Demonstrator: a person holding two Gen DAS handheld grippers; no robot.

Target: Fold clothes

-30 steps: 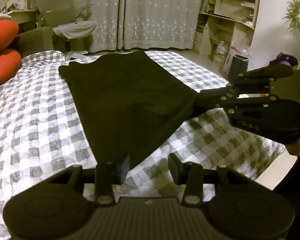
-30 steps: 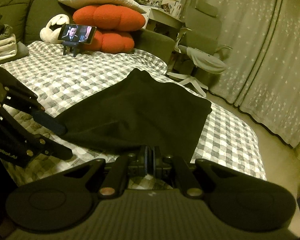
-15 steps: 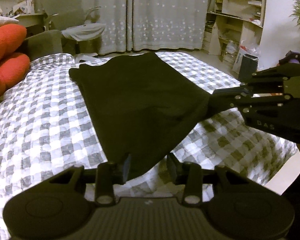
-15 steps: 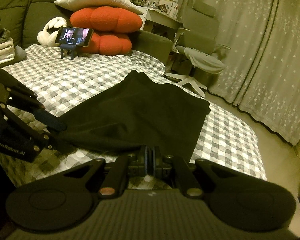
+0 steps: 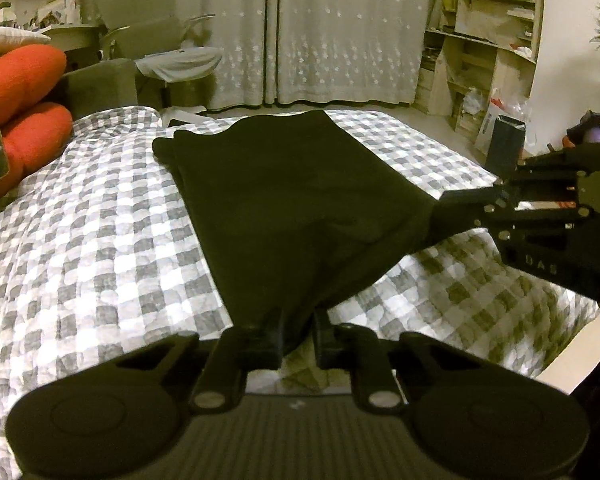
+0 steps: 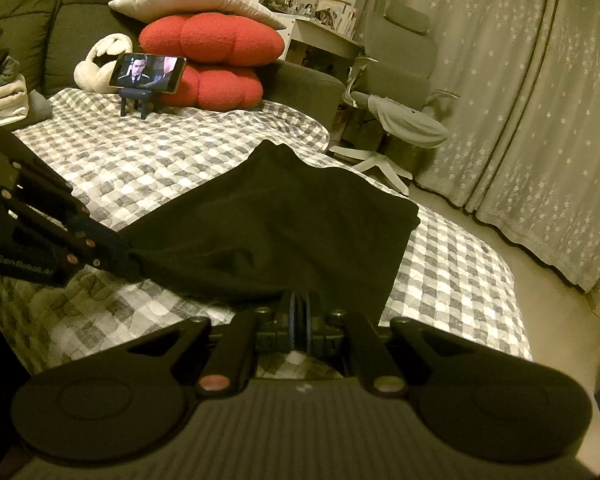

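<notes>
Garment (image 5: 300, 216), dark and folded into a long panel, lies on the checked bedspread (image 5: 100, 240) ahead of both tools, its near edge lifted off the bed and slung between them. Left tool (image 5: 298, 334): jaws closing, the near left corner of the cloth hanging between the pads; whether they press it yet, I cannot tell. Right tool (image 6: 299, 320): jaws fully together on the near right corner, cloth pulled taut up from it. Each tool shows in the other's view, at the side, tip buried in the fabric edge. Far end of the garment rests flat on the bed, well beyond both tools. Cloth looks soft, limp and light: it sags in a shallow belly between the two corners and holds no shape of its own, so it should drape wherever it is not supported. Not slippery-looking, nothing fragile. Best hold, as I judge it, is right at the two near corners, pinching through all layers so the fold does not slide apart. Phone on a stand (image 6: 150, 74) and red cushions (image 6: 212, 60) sit far off, clear of the work.
</notes>
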